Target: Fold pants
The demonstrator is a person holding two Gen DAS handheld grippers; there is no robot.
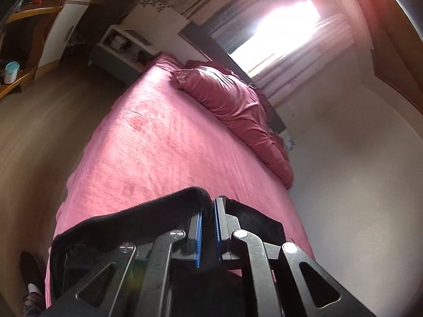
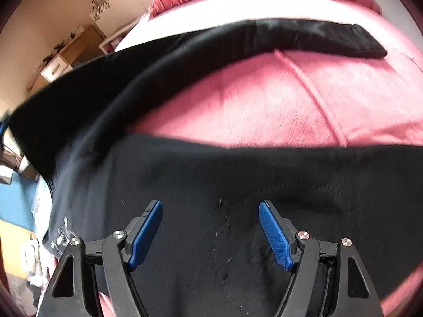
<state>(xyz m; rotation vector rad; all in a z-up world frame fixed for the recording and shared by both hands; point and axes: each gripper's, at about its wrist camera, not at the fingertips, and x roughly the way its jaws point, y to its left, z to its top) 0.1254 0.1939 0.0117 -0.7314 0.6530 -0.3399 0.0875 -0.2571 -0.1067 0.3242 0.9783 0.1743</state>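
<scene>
Black pants [image 2: 201,179] lie spread over a pink bed [image 2: 264,100]. One leg [image 2: 304,37] stretches away to the far right, and the nearer part covers the foreground. My right gripper [image 2: 210,206] hovers open just above the near black cloth, nothing between its blue pads [image 2: 275,235]. In the left wrist view my left gripper [image 1: 208,206] is shut on a thick hem of the black pants [image 1: 148,211], lifted above the bed [image 1: 164,137], with cloth draping to both sides of the fingers.
A pink pillow [image 1: 232,108] lies along the wall side of the bed. A bright window [image 1: 280,26] with curtains stands beyond it. White shelves [image 1: 121,42] and a wooden desk [image 1: 23,18] stand across the wooden floor [image 1: 39,132]. A person's foot [image 1: 31,277] shows at lower left.
</scene>
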